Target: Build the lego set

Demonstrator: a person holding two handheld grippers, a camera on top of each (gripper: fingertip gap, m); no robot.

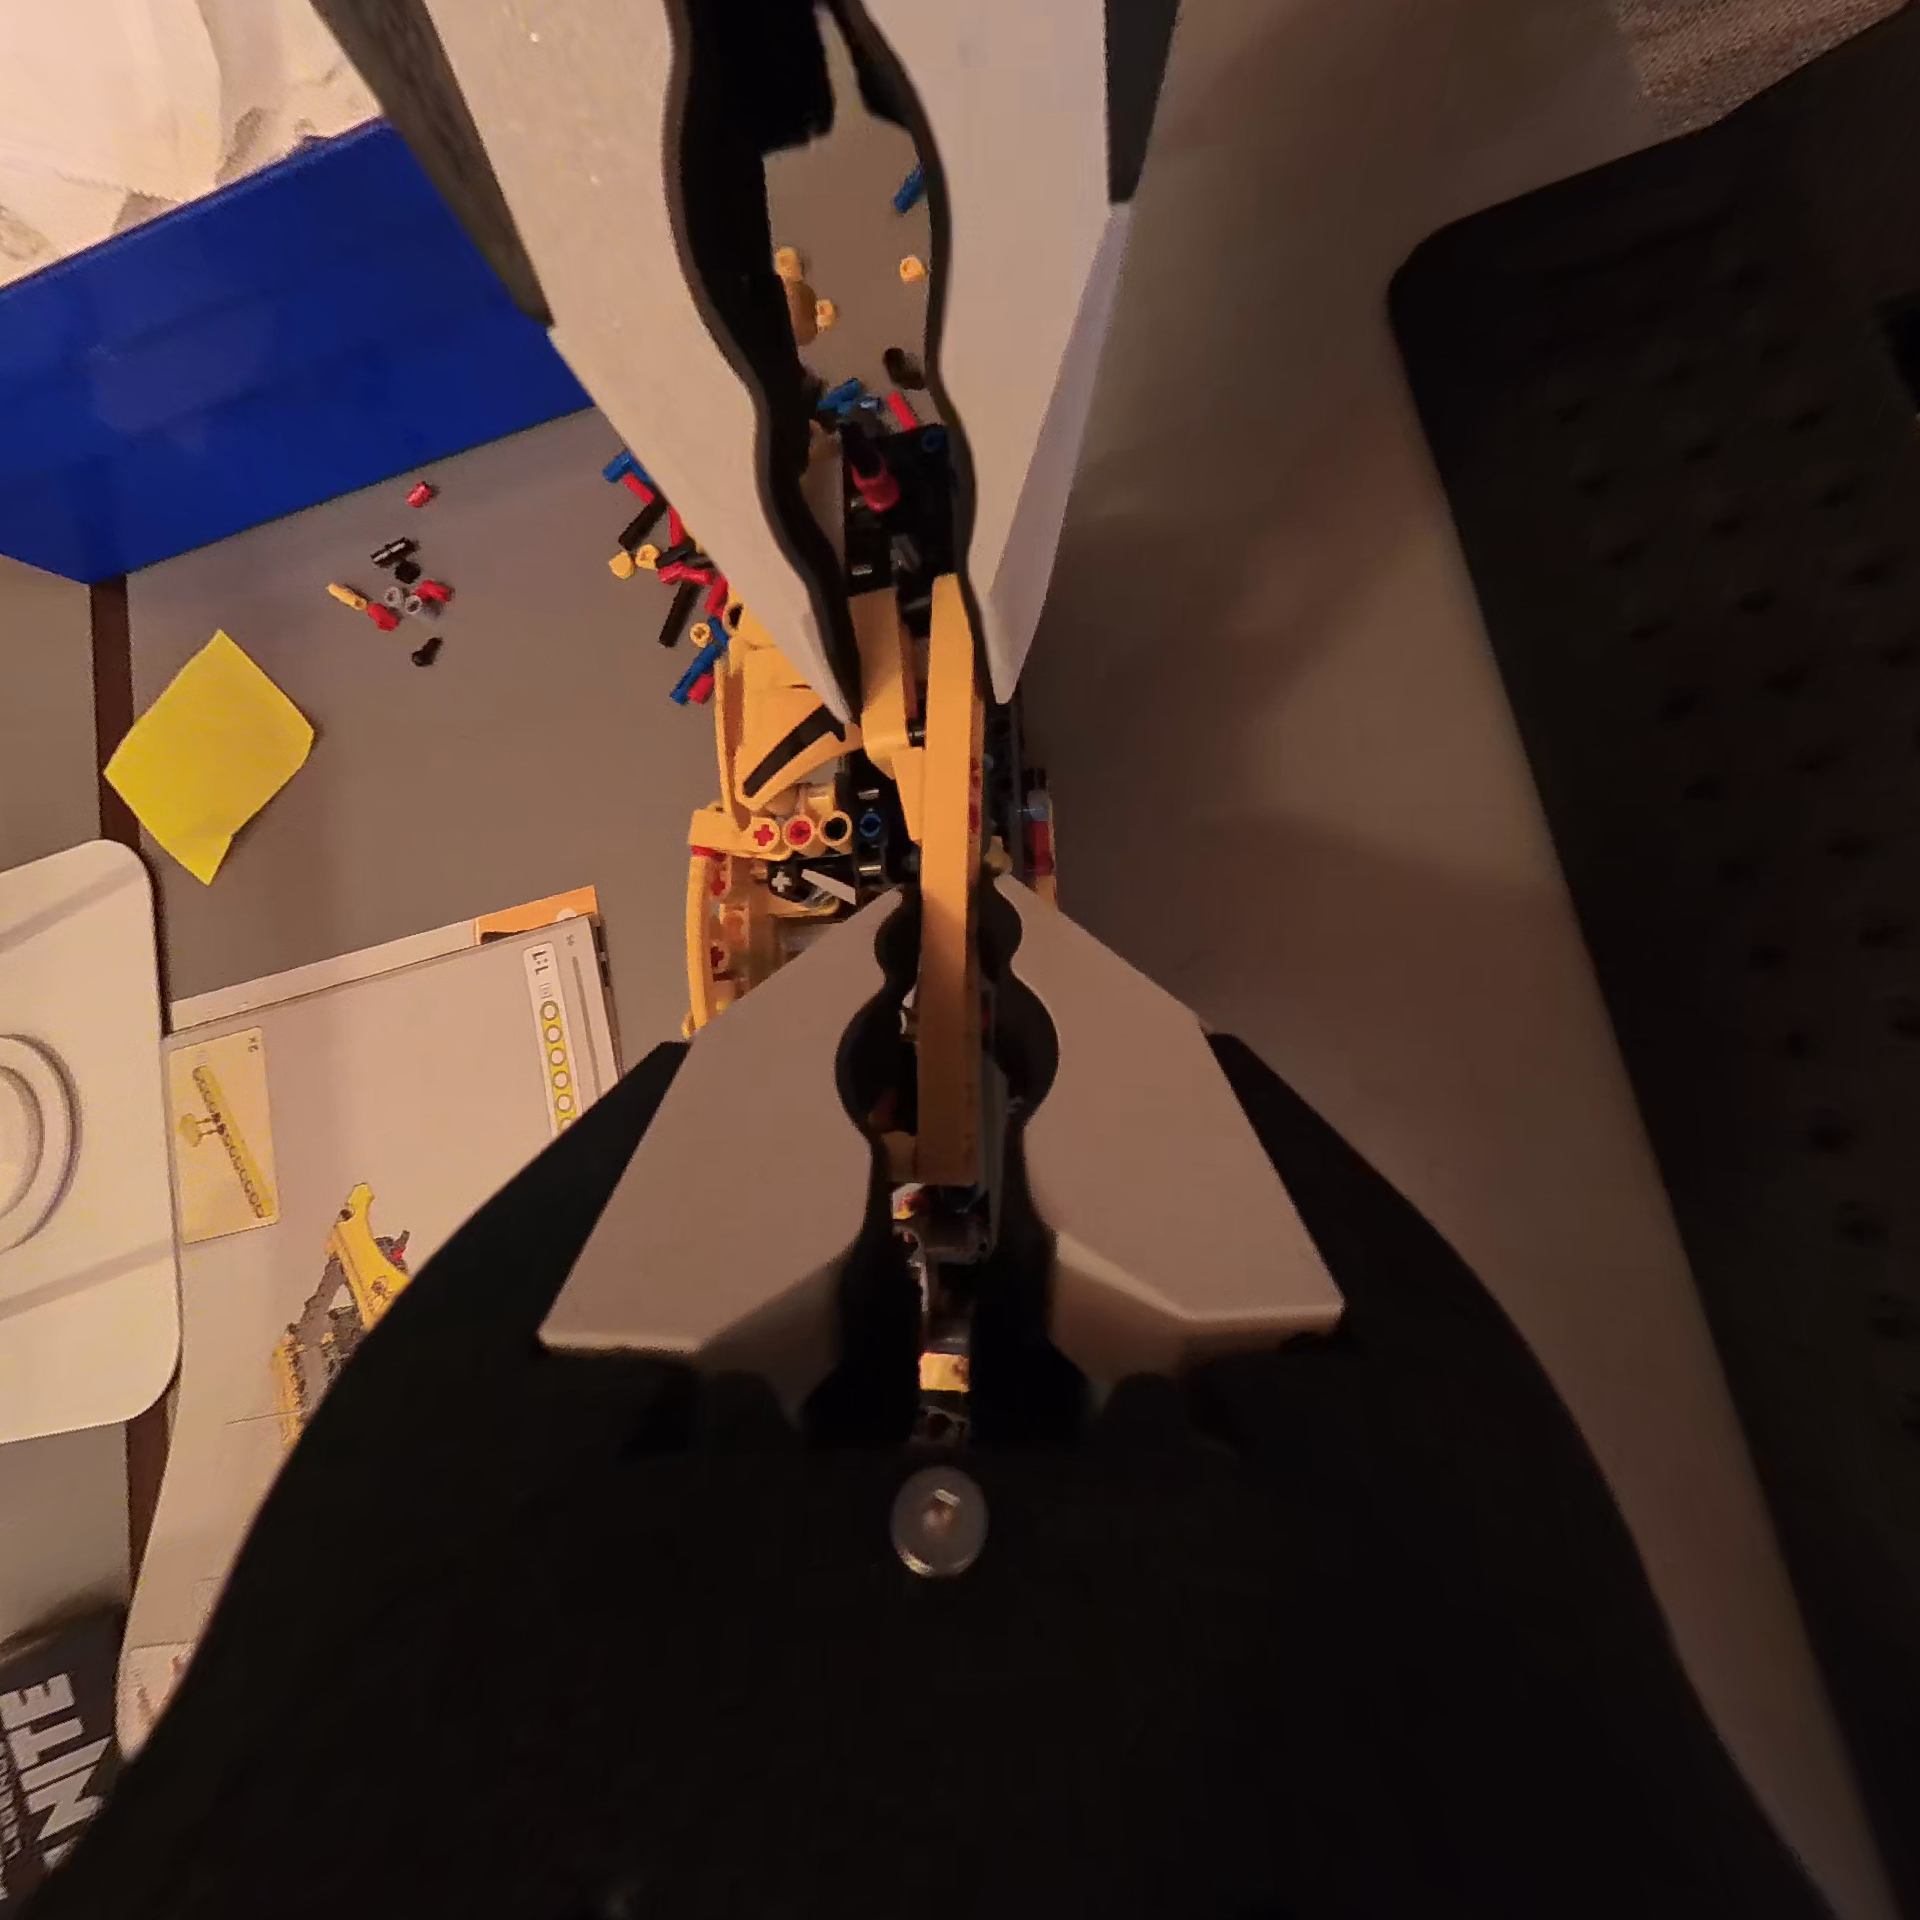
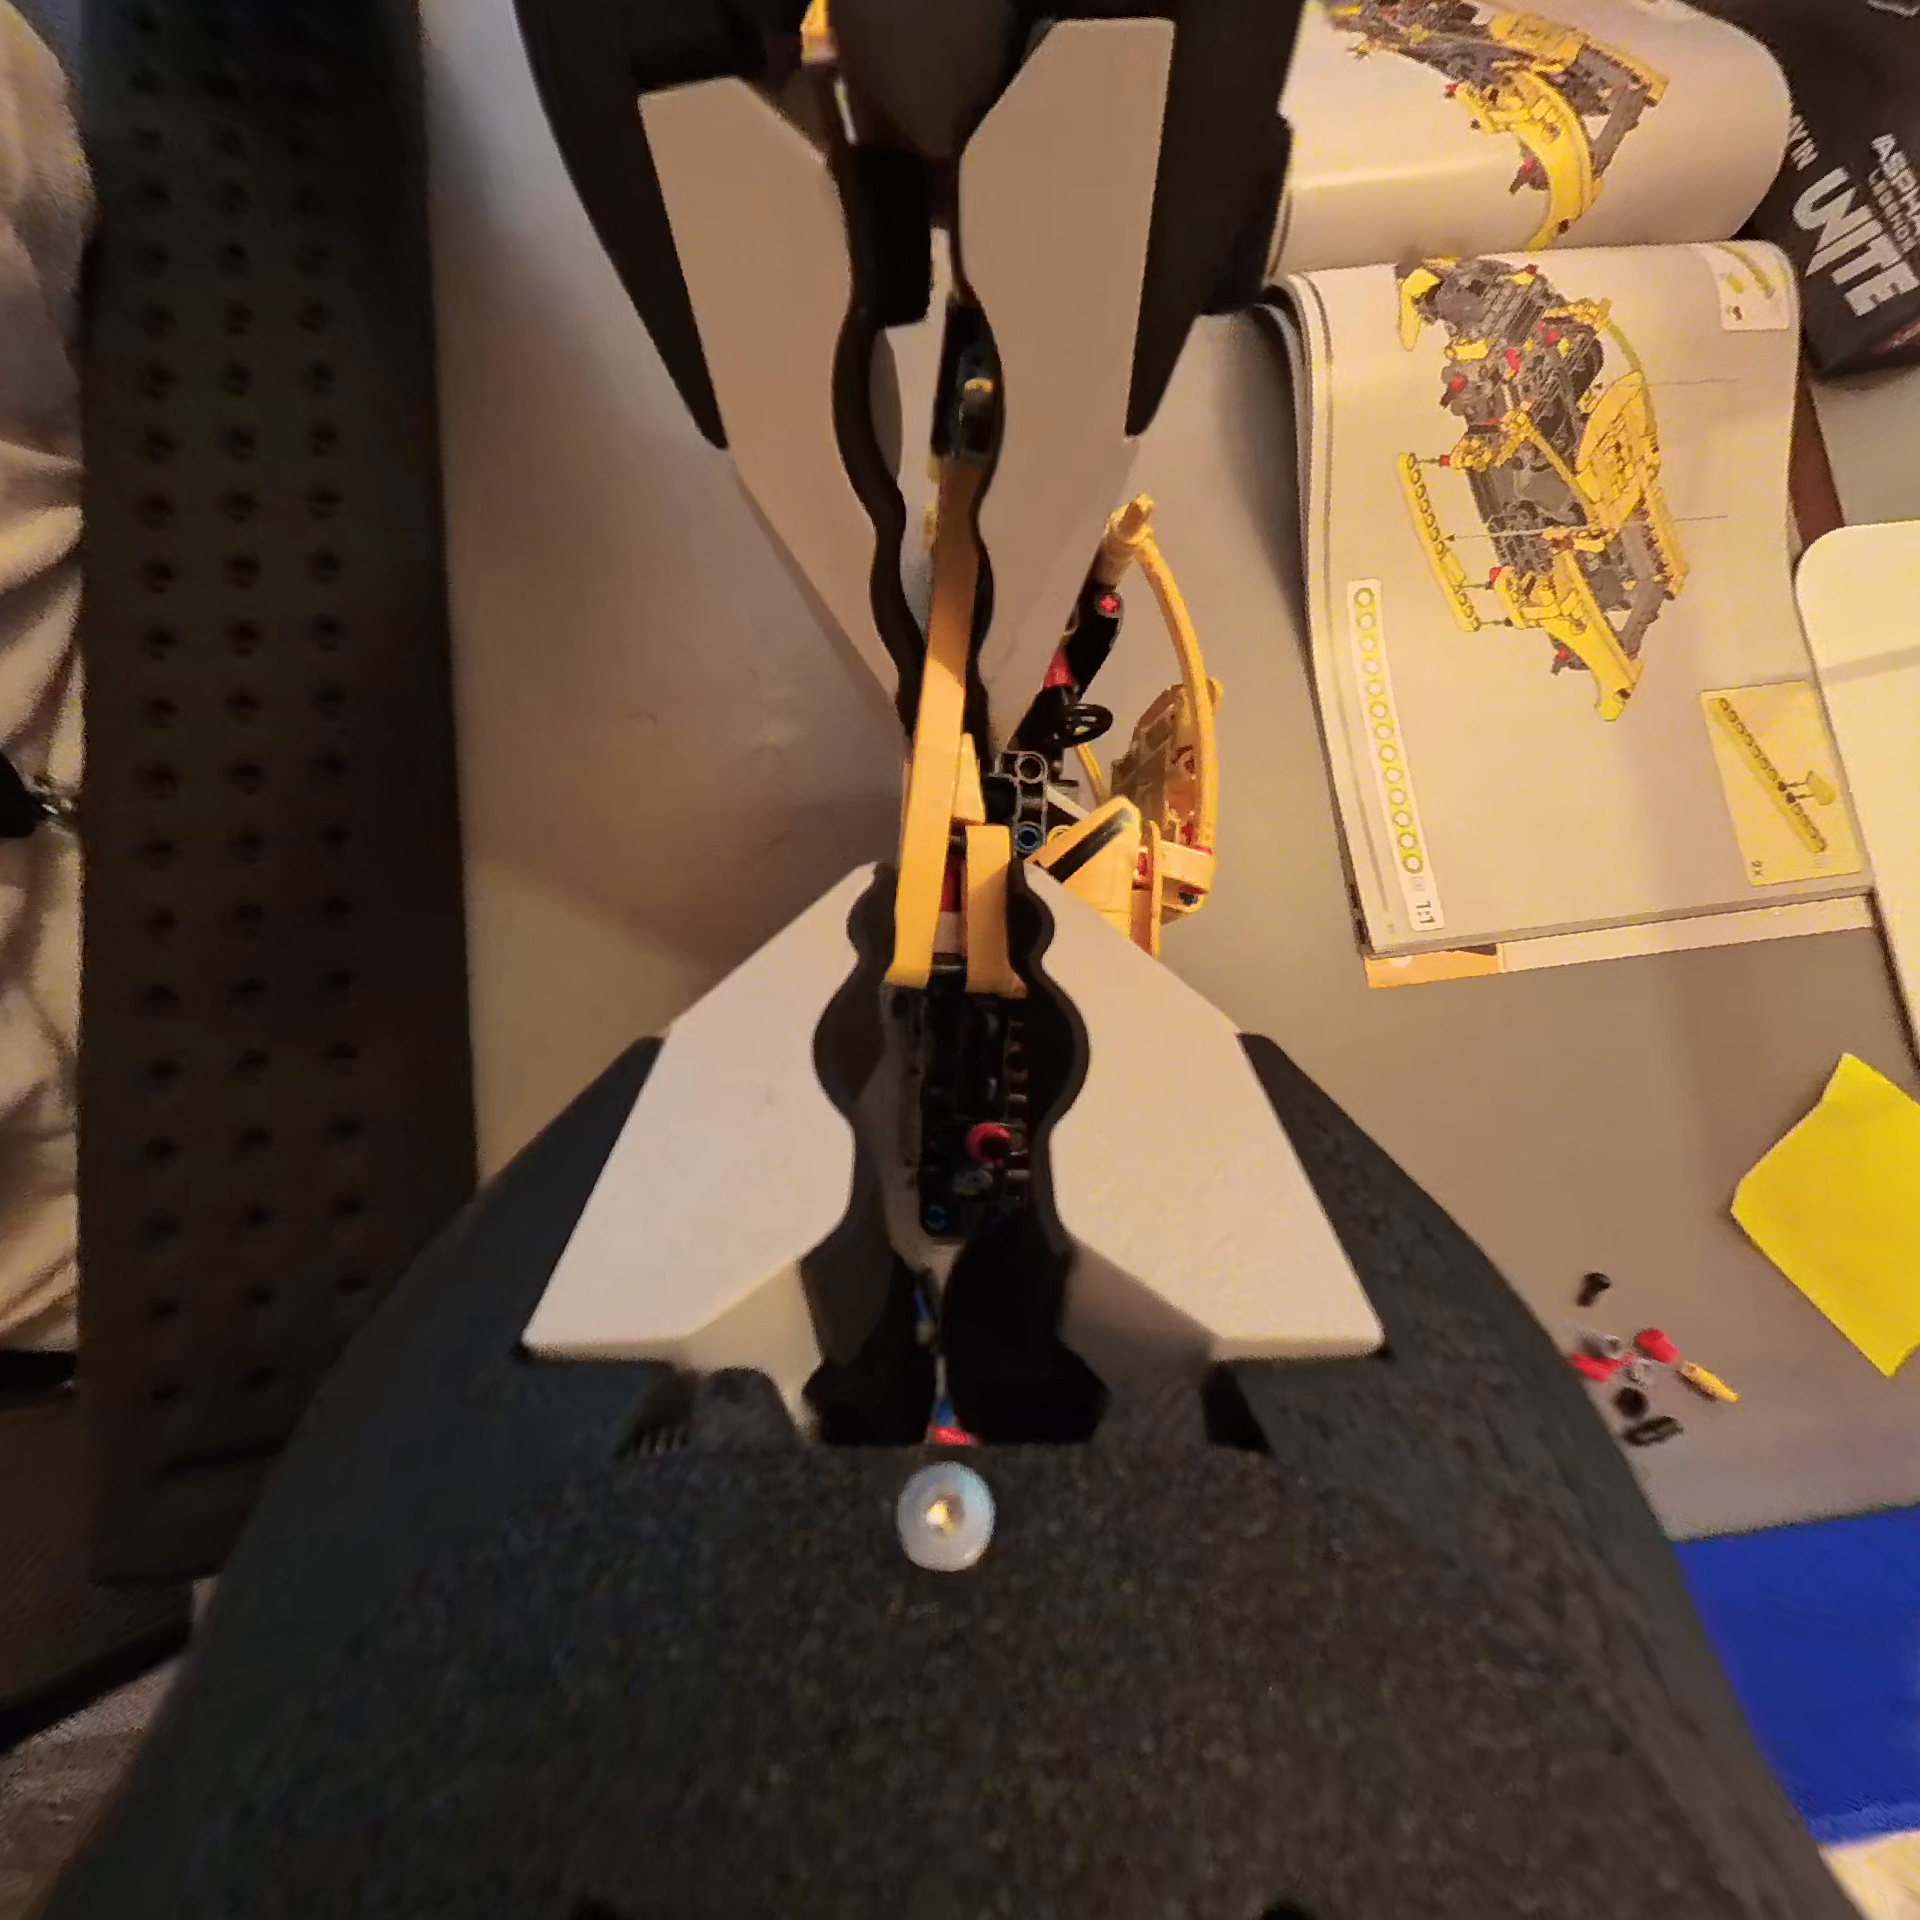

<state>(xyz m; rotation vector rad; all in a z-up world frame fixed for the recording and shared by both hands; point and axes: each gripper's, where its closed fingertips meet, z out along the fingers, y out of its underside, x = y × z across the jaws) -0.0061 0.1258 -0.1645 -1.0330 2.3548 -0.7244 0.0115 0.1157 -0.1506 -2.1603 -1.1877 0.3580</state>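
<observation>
Both tongs, left tongs (image 1: 940, 925) and right tongs (image 2: 951, 894), pinch opposite ends of the yellow lego assembly (image 1: 951, 790) held between them above the bench (image 1: 468, 790); alignment likely requires steady, even pressure.

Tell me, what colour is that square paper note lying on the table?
Bright yellow note, clearest in the left wrist view.

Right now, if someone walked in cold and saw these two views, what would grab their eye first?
Dead centre, the left tool and right tool meet nose to nose, both clamped on one yellow and black lego assembly. Beside it lies the open instruction booklet, with a bright yellow sticky note and scattered small lego pieces on the grey table.
</observation>
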